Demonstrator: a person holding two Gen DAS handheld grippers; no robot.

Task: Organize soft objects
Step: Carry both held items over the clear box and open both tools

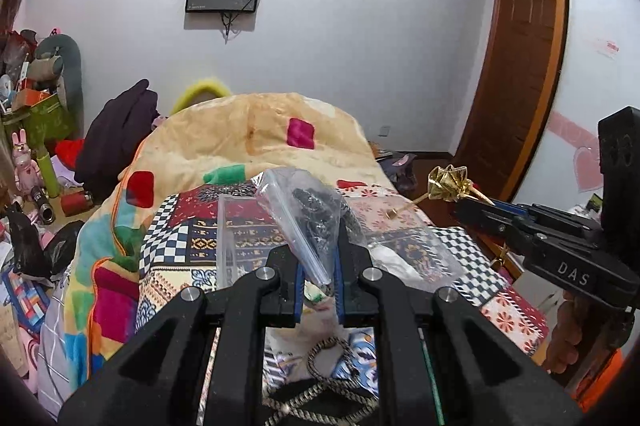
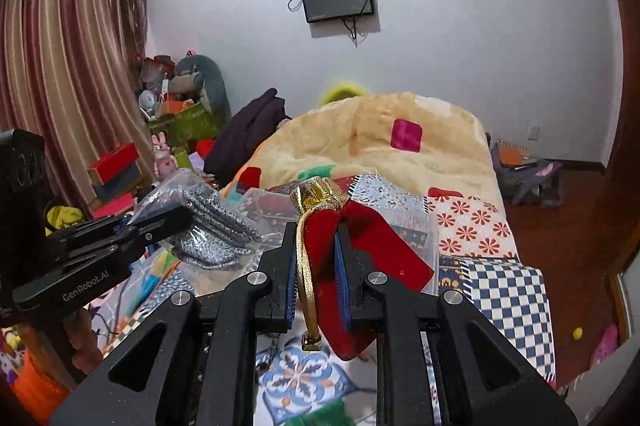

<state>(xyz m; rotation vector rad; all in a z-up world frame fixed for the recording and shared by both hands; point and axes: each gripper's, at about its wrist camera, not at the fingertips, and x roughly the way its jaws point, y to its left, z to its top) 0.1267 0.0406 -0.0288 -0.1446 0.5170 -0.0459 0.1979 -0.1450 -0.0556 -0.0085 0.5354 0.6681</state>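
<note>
Left tool (image 1: 318, 262) was clenched on the zip bag (image 1: 308, 222), right tool (image 2: 318, 266) on the red pouch (image 2: 344, 258); both hung above the bed (image 2: 472, 226), so lower before releasing.

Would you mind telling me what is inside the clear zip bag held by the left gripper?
The clear zip bag, pinched in the left gripper, holds a bundle of dark grey-and-black knitted fabric. Folds and glare hide what the item is.

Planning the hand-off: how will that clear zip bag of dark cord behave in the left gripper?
The zip bag, pinched at one corner by the left gripper, is likely floppy: its film crumples. Smooth plastic may slip. The dark cord probably shifts inside.
</note>
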